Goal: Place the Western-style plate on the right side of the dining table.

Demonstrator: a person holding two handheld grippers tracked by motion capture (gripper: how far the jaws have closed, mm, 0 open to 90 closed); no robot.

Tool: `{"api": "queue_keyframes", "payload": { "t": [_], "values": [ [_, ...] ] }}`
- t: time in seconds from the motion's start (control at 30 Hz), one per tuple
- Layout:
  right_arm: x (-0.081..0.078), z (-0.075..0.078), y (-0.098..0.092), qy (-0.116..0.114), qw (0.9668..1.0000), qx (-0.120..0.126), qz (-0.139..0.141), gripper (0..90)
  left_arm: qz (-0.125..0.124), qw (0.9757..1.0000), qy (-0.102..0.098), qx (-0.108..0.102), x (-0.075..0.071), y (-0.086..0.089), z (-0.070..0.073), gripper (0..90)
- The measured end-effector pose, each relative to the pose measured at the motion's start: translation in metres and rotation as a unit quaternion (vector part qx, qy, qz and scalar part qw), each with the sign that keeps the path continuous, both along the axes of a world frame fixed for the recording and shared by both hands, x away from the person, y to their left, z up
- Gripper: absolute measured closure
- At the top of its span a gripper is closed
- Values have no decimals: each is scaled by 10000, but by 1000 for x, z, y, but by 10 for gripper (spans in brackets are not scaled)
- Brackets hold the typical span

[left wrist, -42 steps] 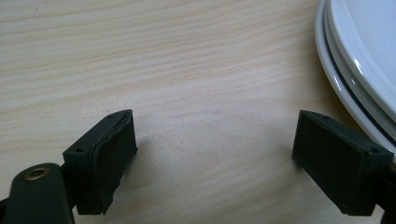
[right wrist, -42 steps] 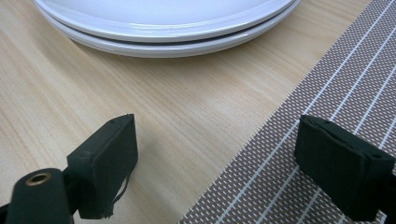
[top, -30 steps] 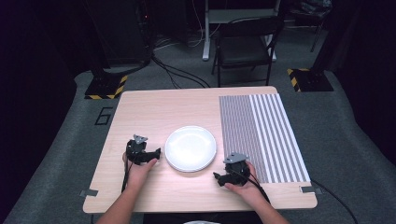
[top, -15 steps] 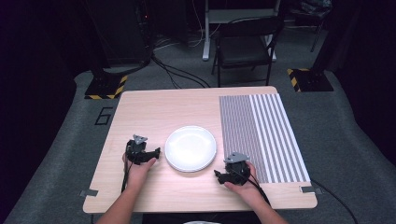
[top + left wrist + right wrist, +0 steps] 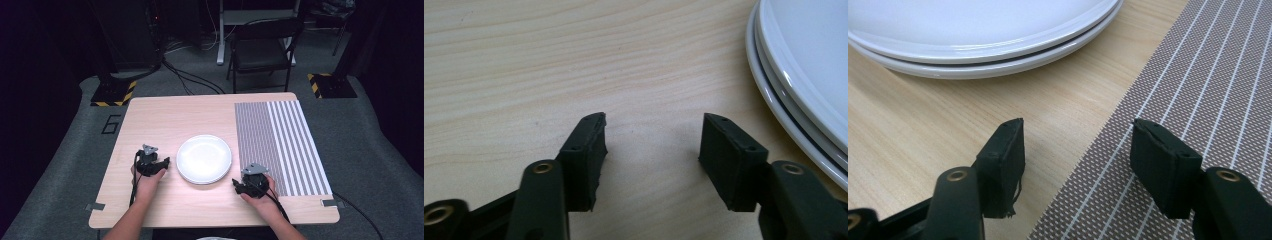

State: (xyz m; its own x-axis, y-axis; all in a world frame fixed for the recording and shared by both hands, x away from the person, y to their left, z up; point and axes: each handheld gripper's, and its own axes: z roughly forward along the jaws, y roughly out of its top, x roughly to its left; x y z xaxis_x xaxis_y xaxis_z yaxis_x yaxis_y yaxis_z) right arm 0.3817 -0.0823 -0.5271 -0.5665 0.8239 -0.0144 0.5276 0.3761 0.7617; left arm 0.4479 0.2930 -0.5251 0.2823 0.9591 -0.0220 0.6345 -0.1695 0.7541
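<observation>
Resting on the worktop [image 5: 165, 115], the left gripper [image 5: 159, 165] and the right gripper [image 5: 239, 186] flank a stack of two white plates [image 5: 204, 159] that sits near the middle, toward the near edge. The stack lies just right of the left fingers [image 5: 586, 150] and just left and slightly far of the right fingers [image 5: 1003, 160]; both hands are about equally close. On both grippers the jaws have just been closing, yet they stand parted with nothing between them: bare wood under the left pair, the edge of the striped placemat [image 5: 280, 145] under the right. Being round, the plates have no long axis. The gap between the two rims shows in both gripper views; the plates' far side is cut off there.
</observation>
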Motion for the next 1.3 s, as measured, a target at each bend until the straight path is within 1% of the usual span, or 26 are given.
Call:
{"api": "queue_keyframes", "payload": {
  "t": [0.03, 0.07, 0.1, 0.17, 0.2, 0.3, 0.33, 0.4, 0.43, 0.47, 0.5, 0.53, 0.57, 0.6, 0.63, 0.7, 0.73, 0.77, 0.8, 0.87, 0.93, 1.0, 1.1, 1.17, 1.2, 1.3],
  "values": [
    [0, 0, 0, 0, 10000, 0, 0, 383, 0, 10000, 0, 0, 0, 0, 0, 468],
    [0, 0, 0, 5, 10000, 11, -16, 390, 26, 10000, 6, -40, 0, 0, 0, 468],
    [0, 1, 0, 10, 10000, 0, -36, 392, -6, 10000, 43, -74, 0, 1, 2, 472],
    [-1, 4, 1, 33, 10000, -5, -92, 409, -14, 9997, 40, -230, 0, 1, 5, 491],
    [-1, 7, 0, 2, 9999, 48, -121, 417, -54, 9998, 32, -169, 0, -1, 12, 489],
    [1, 12, -2, -25, 9998, 110, -162, 427, -164, 9998, -75, -101, 0, -6, 23, 489],
    [1, 12, -2, -25, 9998, 110, -162, 427, -164, 9998, -75, -101, 0, -6, 23, 487],
    [3, 18, -4, -57, 9998, 99, -183, 433, -200, 9997, -74, -153, 2, -9, 30, 479],
    [3, 18, -4, -57, 9998, 99, -183, 433, -189, 9996, -66, -188, 3, -11, 33, 479],
    [4, 21, -5, -65, 9997, 103, -199, 437, -190, 9994, -110, -276, 4, -13, 36, 480],
    [6, 25, -7, -74, 9995, 155, -254, 452, -201, 9991, -96, -354, 6, -16, 39, 475],
    [6, 25, -7, -74, 9995, 155, -254, 452, -201, 9991, -96, -354, 6, -16, 39, 471],
    [8, 28, -8, -66, 9993, 209, -292, 452, -258, 9991, -60, -323, 8, -20, 42, 471],
    [12, 33, -9, -85, 9988, 267, -393, 450, -270, 9991, -118, -319, 9, -21, 43, 489],
    [12, 33, -9, -85, 9988, 267, -393, 450, -338, 9989, -94, -298, 10, -23, 44, 489],
    [15, 37, -10, -149, 9986, 250, -448, 445, -308, 9988, -233, -303, 12, -26, 46, 480],
    [15, 37, -10, -149, 9986, 250, -448, 445, -308, 9988, -233, -303, 12, -26, 46, 481],
    [16, 37, -9, -153, 9985, 244, -470, 447, -328, 9984, -288, -359, 13, -26, 46, 481],
    [17, 37, -9, -161, 9983, 275, -478, 462, -375, 9983, -291, -349, 12, -26, 46, 483],
    [18, 36, -9, -192, 9983, 256, -482, 466, -384, 9982, -345, -300, 11, -27, 44, 482],
    [19, 35, -9, -213, 9985, 215, -453, 460, -496, 9981, -270, -228, 10, -26, 42, 481],
    [19, 35, -9, -207, 9985, 210, -452, 460, -502, 9980, -272, -264, 10, -25, 41, 480],
    [18, 35, -9, -194, 9983, 269, -481, 459, -528, 9978, -232, -319, 9, -23, 39, 480],
    [18, 35, -9, -214, 9981, 303, -482, 459, -493, 9974, -207, -474, 8, -21, 38, 485],
    [18, 35, -9, -228, 9980, 319, -495, 459, -508, 9968, -197, -586, 7, -20, 37, 488],
    [18, 35, -9, -174, 9981, 355, -474, 466, -561, 9963, -135, -640, 7, -21, 37, 492]
  ]
}}
